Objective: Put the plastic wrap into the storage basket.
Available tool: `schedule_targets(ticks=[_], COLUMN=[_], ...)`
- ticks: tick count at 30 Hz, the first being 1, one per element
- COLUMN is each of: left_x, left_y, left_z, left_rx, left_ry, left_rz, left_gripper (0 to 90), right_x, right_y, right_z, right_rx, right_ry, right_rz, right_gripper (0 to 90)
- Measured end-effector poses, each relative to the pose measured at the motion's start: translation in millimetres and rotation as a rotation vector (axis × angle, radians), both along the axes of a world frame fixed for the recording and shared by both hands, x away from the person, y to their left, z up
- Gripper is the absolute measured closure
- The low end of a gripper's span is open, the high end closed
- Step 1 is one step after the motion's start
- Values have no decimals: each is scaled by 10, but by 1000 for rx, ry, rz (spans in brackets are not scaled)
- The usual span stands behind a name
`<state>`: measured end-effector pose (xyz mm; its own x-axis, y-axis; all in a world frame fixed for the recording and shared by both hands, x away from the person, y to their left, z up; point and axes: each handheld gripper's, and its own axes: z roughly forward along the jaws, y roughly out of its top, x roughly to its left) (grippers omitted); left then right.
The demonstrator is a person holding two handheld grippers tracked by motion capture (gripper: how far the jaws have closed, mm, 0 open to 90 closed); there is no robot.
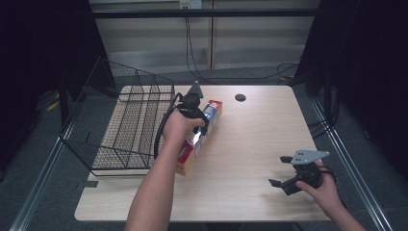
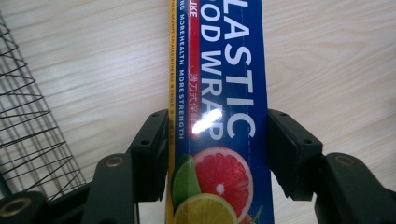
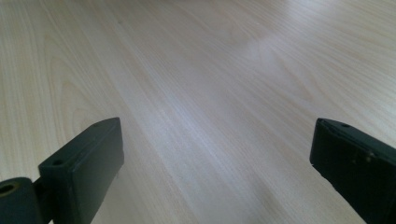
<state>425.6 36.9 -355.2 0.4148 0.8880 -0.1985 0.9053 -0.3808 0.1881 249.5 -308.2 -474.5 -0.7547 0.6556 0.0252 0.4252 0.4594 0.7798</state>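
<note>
A long plastic food wrap box (image 1: 198,139), blue and red with citrus fruit printed on it, lies lengthwise at the table's middle left. My left gripper (image 1: 198,126) is shut across its width, and in the left gripper view both pads press the sides of the box (image 2: 229,93), my left gripper (image 2: 217,135) pointing down at the wood. The box looks lifted a little off the table. My right gripper (image 1: 280,171) rests low near the table's front right corner with its jaws wide apart. Between the jaws of my right gripper (image 3: 215,154) there is bare wood.
A black wire basket (image 1: 126,120) stands on the table's left side, close beside the box; its mesh (image 2: 32,135) is at the left of the left gripper view. A round cable hole (image 1: 240,97) sits at the table's back. Pale wood table (image 1: 260,139).
</note>
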Motion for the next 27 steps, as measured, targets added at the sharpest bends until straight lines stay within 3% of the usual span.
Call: schedule_targets(ticks=[5, 13, 27], left_x=[-4, 2, -7], left_y=[41, 119, 272], left_z=[57, 201, 463], left_rx=[-9, -10, -18], left_ry=[5, 2, -21], left_rz=[19, 6, 40], left_gripper=[443, 443, 443], right_x=[-1, 3, 3], right_y=[3, 0, 1], right_z=[-2, -2, -5], right_rx=[1, 2, -3], right_ry=[5, 2, 9], right_rz=[-1, -1, 2], right_gripper=[28, 28, 28])
